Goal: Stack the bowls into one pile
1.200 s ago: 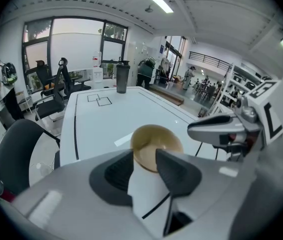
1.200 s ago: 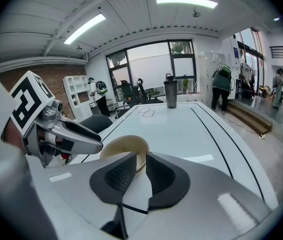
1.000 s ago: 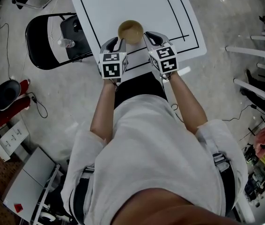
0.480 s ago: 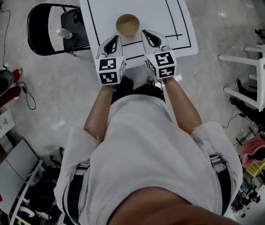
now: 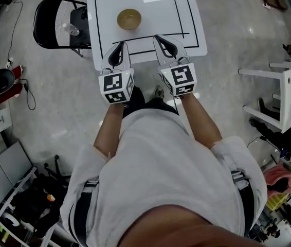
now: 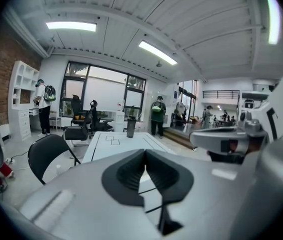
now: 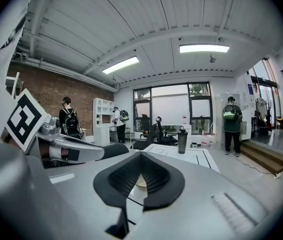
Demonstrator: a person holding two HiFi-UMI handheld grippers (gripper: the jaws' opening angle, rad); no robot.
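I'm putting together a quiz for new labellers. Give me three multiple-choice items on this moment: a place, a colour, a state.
1. Where is the bowl? A on the chair; B on the white table; C on the floor.
2. What colour is the bowl? A blue; B red; C tan.
3. The left gripper and right gripper are: A shut and empty; B wide open; C clamped on the bowl.
Answers: 1 B, the head view shows it on the table; 2 C, it looks tan from above; 3 A, each gripper view shows jaws together with nothing between.
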